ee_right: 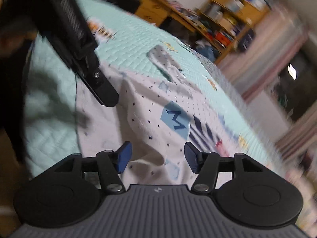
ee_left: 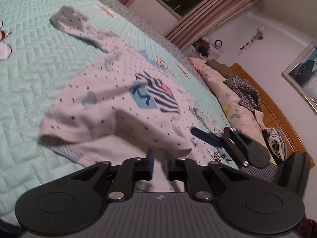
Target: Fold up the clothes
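A white long-sleeved top (ee_left: 118, 107) (ee_right: 142, 115) with small dark stars, a blue patch and a striped patch lies on the mint quilted bed (ee_left: 39, 69) (ee_right: 128, 43). Its near hem is folded up over the body, and one sleeve (ee_left: 79, 25) (ee_right: 166, 63) stretches away. My left gripper (ee_left: 159, 161) sits at the near hem with its blue pads a narrow gap apart and white cloth showing in the gap. The right wrist view shows it (ee_right: 108, 98) over the top's left edge. My right gripper (ee_right: 157, 157) (ee_left: 208, 135) stands open above the cloth, with nothing pinched.
Pillows and bundled bedding (ee_left: 227, 91) lie along a wooden headboard (ee_left: 277, 115). Another pale cloth (ee_left: 4, 51) sits at the quilt's left edge. Wooden shelves (ee_right: 227, 19) full of things and striped curtains (ee_left: 208, 13) stand beyond the bed. A framed picture (ee_left: 303, 73) hangs on the wall.
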{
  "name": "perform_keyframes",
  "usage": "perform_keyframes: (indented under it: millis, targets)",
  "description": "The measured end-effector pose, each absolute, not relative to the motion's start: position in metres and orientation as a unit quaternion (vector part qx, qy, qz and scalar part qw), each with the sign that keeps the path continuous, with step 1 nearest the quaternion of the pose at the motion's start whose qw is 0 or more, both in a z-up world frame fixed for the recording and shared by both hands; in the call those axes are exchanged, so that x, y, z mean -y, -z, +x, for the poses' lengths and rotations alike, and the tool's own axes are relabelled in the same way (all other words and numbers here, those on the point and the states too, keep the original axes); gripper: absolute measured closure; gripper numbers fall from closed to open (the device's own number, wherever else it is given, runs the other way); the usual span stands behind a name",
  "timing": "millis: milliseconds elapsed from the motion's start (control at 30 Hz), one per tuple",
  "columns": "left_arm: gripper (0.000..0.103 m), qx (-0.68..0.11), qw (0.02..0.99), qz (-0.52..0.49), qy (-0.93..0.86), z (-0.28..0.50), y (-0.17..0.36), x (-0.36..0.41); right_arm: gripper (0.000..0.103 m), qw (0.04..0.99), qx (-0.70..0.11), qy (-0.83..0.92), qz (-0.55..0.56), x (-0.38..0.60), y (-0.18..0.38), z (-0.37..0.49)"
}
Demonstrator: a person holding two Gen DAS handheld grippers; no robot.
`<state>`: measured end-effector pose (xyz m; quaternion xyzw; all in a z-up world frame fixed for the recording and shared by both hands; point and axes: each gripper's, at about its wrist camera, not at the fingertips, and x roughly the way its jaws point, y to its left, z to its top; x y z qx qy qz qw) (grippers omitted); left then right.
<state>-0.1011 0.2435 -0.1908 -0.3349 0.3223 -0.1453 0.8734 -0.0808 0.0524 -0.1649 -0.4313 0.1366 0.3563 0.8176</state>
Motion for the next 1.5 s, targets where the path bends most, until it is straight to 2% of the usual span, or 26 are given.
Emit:
perform_keyframes:
  millis: [67,100,167,367,533,733,967,1233,1400,1500]
  targets:
    - [0.086,-0.326,0.867,-0.352,0.132,-0.101,0.196,-0.245,0.071,0.809,-0.132,-0.358,-0.447,-0.056,0.169,-0.075]
    - [0.086,-0.328,0.863,-0.363,0.125,-0.101,0.199,-0.246,0.103,0.815,-0.137,-0.362,-0.432,-0.055,0.165,-0.071]
    - [0.085,-0.327,0.854,-0.388,0.115,-0.101,0.206,-0.252,0.102,0.840,-0.156,-0.375,-0.360,-0.048,0.150,-0.063]
    - [0.080,-0.307,0.828,-0.461,0.091,-0.103,0.222,-0.269,0.101,0.871,-0.255,-0.416,-0.045,-0.004,0.114,-0.021]
    - [0.074,-0.286,0.802,-0.512,0.112,-0.099,0.233,-0.273,0.101,0.853,-0.295,-0.424,0.078,0.014,0.114,-0.007]
    - [0.071,-0.258,0.789,-0.544,0.122,-0.102,0.237,-0.281,0.101,0.839,-0.321,-0.417,0.137,0.018,0.119,-0.006]
    - [0.071,-0.247,0.786,-0.561,0.081,-0.112,0.238,-0.295,0.101,0.829,-0.340,-0.416,0.153,0.016,0.125,-0.006]
    - [0.070,-0.224,0.827,-0.516,0.002,-0.136,0.204,-0.304,0.101,0.834,-0.346,-0.408,0.137,0.010,0.125,-0.003]
    - [0.070,-0.258,0.855,-0.435,0.114,-0.117,0.185,-0.270,0.101,0.816,-0.360,-0.413,0.185,0.014,0.129,0.004]
    - [0.066,-0.282,0.852,-0.406,0.170,-0.104,0.190,-0.243,0.101,0.802,-0.366,-0.414,0.227,0.020,0.128,0.011]
